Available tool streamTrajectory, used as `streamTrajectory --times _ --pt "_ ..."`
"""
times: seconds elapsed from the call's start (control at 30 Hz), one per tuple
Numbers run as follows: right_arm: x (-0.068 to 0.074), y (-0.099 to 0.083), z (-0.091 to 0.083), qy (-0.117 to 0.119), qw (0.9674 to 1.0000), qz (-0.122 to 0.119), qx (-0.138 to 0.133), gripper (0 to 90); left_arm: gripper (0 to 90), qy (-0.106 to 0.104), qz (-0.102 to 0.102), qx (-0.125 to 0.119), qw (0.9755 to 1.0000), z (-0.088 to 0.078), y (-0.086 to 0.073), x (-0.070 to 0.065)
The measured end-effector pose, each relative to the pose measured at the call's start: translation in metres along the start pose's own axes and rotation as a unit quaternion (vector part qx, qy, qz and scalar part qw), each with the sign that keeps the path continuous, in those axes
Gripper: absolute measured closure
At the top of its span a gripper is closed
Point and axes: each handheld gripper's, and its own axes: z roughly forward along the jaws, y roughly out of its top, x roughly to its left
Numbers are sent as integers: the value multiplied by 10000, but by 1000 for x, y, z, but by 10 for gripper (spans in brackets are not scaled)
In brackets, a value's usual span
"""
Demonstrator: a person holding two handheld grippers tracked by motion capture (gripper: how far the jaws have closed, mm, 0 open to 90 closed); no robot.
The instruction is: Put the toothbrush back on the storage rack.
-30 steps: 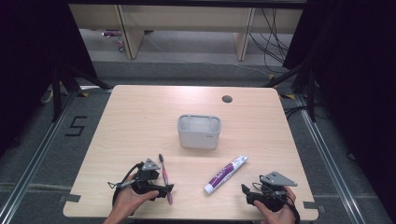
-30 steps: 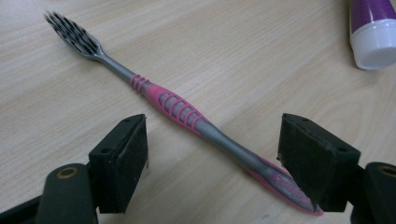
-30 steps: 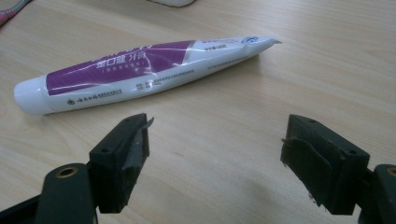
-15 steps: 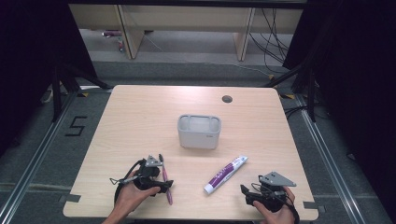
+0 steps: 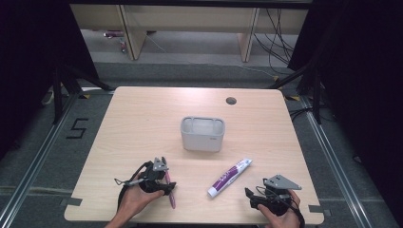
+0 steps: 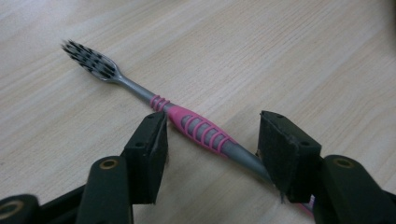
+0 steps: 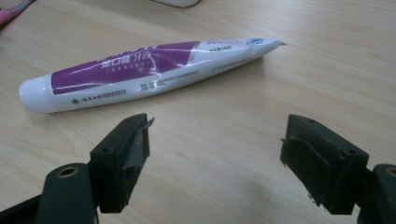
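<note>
Pink toothbrush (image 6: 201, 130) between left gripper (image 6: 212, 144) jaws

The right claw (image 7: 215, 154) gapes empty just short of the toothpaste tube (image 7: 144, 70).

A grey container (image 5: 202, 134) stands near the middle of the pale wooden worktop (image 5: 142, 118). A small round hole (image 5: 231, 100) sits near the far edge. Cables (image 5: 278, 28) trail on the floor beyond.
</note>
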Motion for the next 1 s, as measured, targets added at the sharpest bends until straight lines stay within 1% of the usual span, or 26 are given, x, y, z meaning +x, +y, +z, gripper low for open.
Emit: streamTrajectory --times 0.03,0.1,0.13,0.2,0.33,0.37,0.47,0.57,0.67,0.7,0.73,0.77,0.8,0.9,0.93,1.0 --pt "0 0 -1 -13 10000 -14 9 237 460 9 62 43 10000 -1 0 0" --pt "0 1 -1 -14 10000 -15 4 239 481 70 139 41 9999 0 0 1" --pt "0 0 -1 -8 10000 -11 17 239 492 47 129 59 9999 -1 0 1" --pt "0 0 -1 -2 10000 6 10 240 514 44 245 137 9996 -2 0 2" --pt "0 0 -1 -7 10000 -7 2 243 563 23 332 188 9993 -4 1 3" --pt "0 0 -1 11 10000 7 -8 243 587 28 353 196 9992 -4 1 3" --pt "-1 0 0 11 10000 2 -50 243 612 49 441 239 9987 -5 2 4" --pt "0 0 -1 45 10000 39 -20 244 644 48 500 265 9984 -5 2 4" --pt "-1 1 -1 35 10000 39 -24 245 675 -8 530 321 9981 -5 3 4" --pt "-2 1 -2 67 10000 28 46 245 694 -21 578 340 9977 -5 4 5" --pt "-2 1 -2 67 10000 28 46 245 694 -33 584 353 9977 -5 4 4" --pt "-2 1 -2 69 10000 -14 34 246 705 -66 625 384 9973 -5 5 5" --pt "-2 1 -2 72 10000 26 35 246 716 -73 639 401 9971 -5 6 4" --pt "-2 1 -2 72 10000 28 16 247 739 -116 766 516 9957 -4 10 4" --pt "-2 1 -2 -24 10000 2 -5 247 749 -154 772 577 9952 -4 11 3" --pt "-2 1 -2 5 10000 16 -16 247 768 -185 892 680 9935 -3 14 3"
